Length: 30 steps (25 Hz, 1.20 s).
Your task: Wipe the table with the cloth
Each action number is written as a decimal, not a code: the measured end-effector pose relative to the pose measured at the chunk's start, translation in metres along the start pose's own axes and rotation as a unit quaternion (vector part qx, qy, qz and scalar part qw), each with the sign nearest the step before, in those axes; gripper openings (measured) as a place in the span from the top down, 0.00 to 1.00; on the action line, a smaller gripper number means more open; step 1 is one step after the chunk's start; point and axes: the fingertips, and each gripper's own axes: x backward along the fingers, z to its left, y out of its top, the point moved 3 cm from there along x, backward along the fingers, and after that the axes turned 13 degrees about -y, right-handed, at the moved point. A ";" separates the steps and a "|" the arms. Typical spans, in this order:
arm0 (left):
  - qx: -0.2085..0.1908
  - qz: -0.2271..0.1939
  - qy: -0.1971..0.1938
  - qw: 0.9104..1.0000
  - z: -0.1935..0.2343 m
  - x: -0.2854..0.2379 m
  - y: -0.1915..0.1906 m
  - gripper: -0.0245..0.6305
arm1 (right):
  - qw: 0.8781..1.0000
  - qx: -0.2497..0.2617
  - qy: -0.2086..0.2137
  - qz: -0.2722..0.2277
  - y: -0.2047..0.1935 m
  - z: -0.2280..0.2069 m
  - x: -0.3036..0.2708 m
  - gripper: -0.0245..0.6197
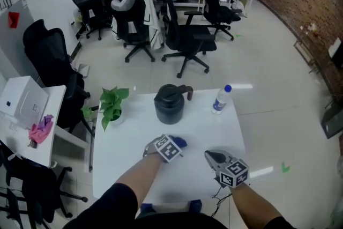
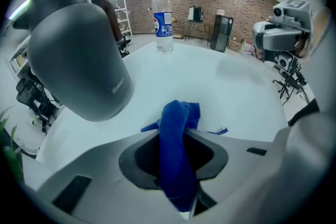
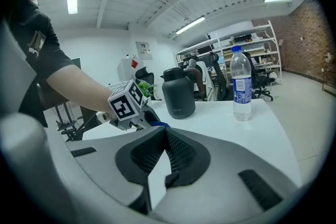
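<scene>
A blue cloth (image 2: 176, 157) hangs bunched between the jaws of my left gripper (image 2: 176, 132), which is shut on it. The cloth's front end rests on the white table (image 2: 231, 97). In the head view the left gripper (image 1: 176, 142) is at the table's middle, with the cloth (image 1: 180, 142) showing at its tip, just in front of the dark jug (image 1: 170, 102). My right gripper (image 1: 210, 156) hovers to the right near the front edge. Its jaws (image 3: 165, 131) are shut with nothing between them. From the right gripper view the left gripper (image 3: 146, 116) and a bit of cloth (image 3: 159, 125) are visible.
The dark jug (image 2: 79, 50) stands close at the left gripper's left. A water bottle (image 1: 220, 99) is at the far right corner and a potted plant (image 1: 111, 104) at the far left edge. Office chairs (image 1: 187, 35) stand beyond; a side desk (image 1: 32, 115) is at left.
</scene>
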 end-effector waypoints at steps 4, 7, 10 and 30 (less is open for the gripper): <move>0.007 -0.013 0.004 1.000 0.023 0.000 0.011 0.82 | 1.000 -0.001 -0.004 0.002 -0.001 -0.007 0.003 0.95; 0.016 -0.017 0.017 1.000 0.036 0.001 0.016 0.82 | 1.000 0.006 -0.006 0.007 -0.001 -0.008 0.006 0.95; 0.016 -0.012 0.017 1.000 0.033 0.005 0.015 0.82 | 1.000 -0.001 -0.009 0.007 -0.003 -0.008 0.008 0.95; 0.031 -0.025 0.021 0.999 0.040 0.003 0.011 0.82 | 1.000 0.017 0.002 0.017 -0.009 0.001 0.011 0.95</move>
